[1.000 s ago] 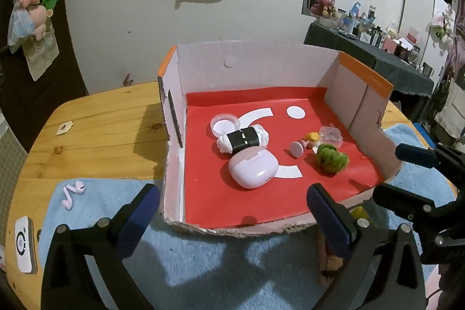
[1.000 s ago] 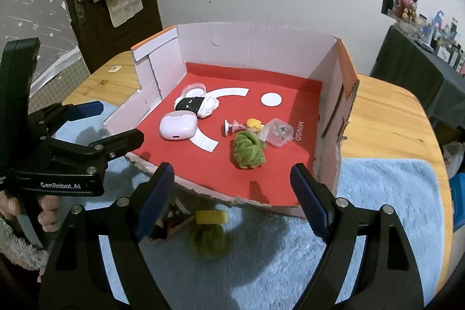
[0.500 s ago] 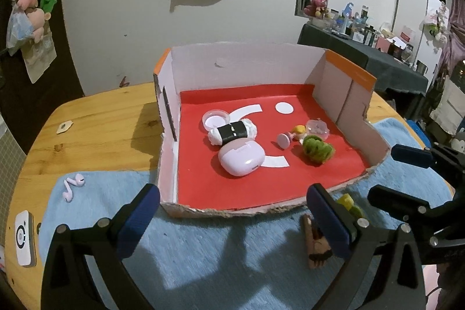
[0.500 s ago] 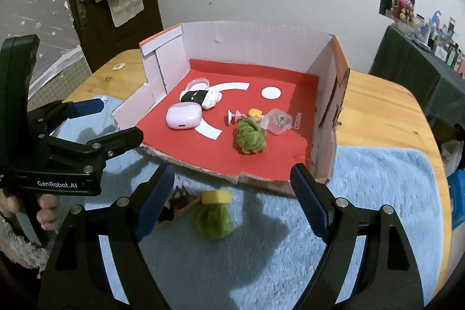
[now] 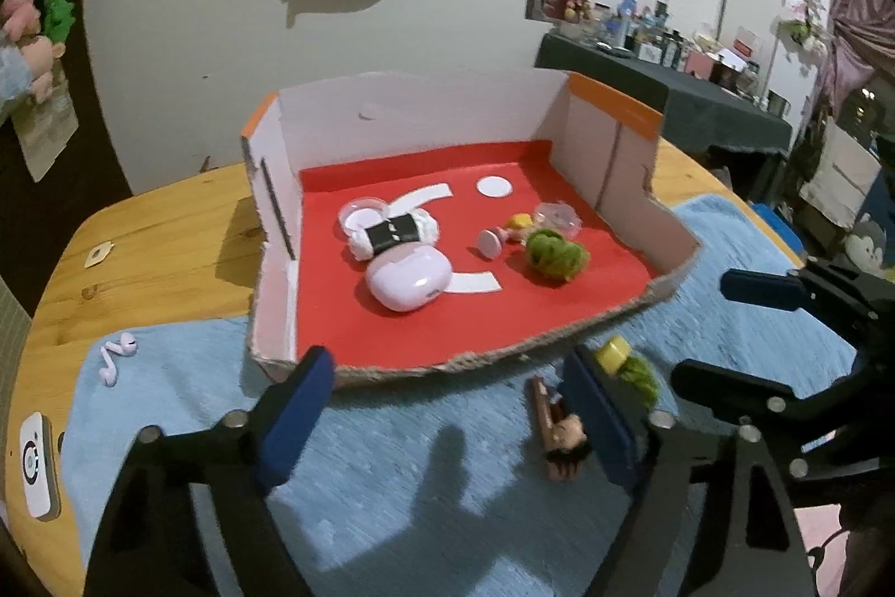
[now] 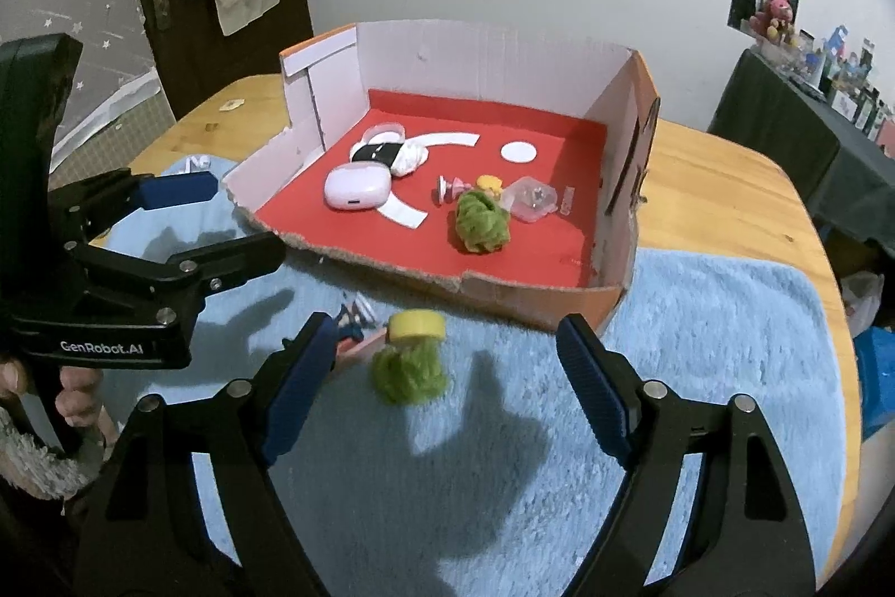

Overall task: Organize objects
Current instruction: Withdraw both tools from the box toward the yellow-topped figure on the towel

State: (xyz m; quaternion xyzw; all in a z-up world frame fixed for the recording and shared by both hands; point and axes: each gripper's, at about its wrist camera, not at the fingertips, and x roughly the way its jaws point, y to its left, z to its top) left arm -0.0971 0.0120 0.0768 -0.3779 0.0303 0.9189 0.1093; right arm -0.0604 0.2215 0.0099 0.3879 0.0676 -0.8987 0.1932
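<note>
An open cardboard box (image 5: 268, 228) (image 6: 621, 138) with a red floor holds a pink earbud case (image 5: 408, 281) (image 6: 358, 187), a black-and-white plush (image 5: 391, 233), a green fuzzy ball (image 5: 556, 255) (image 6: 481, 222), a small figure (image 5: 503, 236) and a clear capsule (image 6: 531, 200). On the blue towel in front lie a second green ball with a yellow cap (image 6: 411, 362) (image 5: 629, 365) and a small doll (image 5: 559, 423). My left gripper (image 5: 447, 418) is open and empty above the towel. My right gripper (image 6: 447, 384) is open and empty, just short of the capped ball.
Pink earbuds (image 5: 114, 356) lie on the towel's left end, and a white device (image 5: 36, 462) sits at the wooden table's left edge. The blue towel (image 6: 699, 334) covers the table's front. A dark cluttered table (image 5: 699, 93) stands behind on the right.
Both grippers have pulled back from the box, which now looks farther away. The capped green ball and the doll have come fully into view on the towel.
</note>
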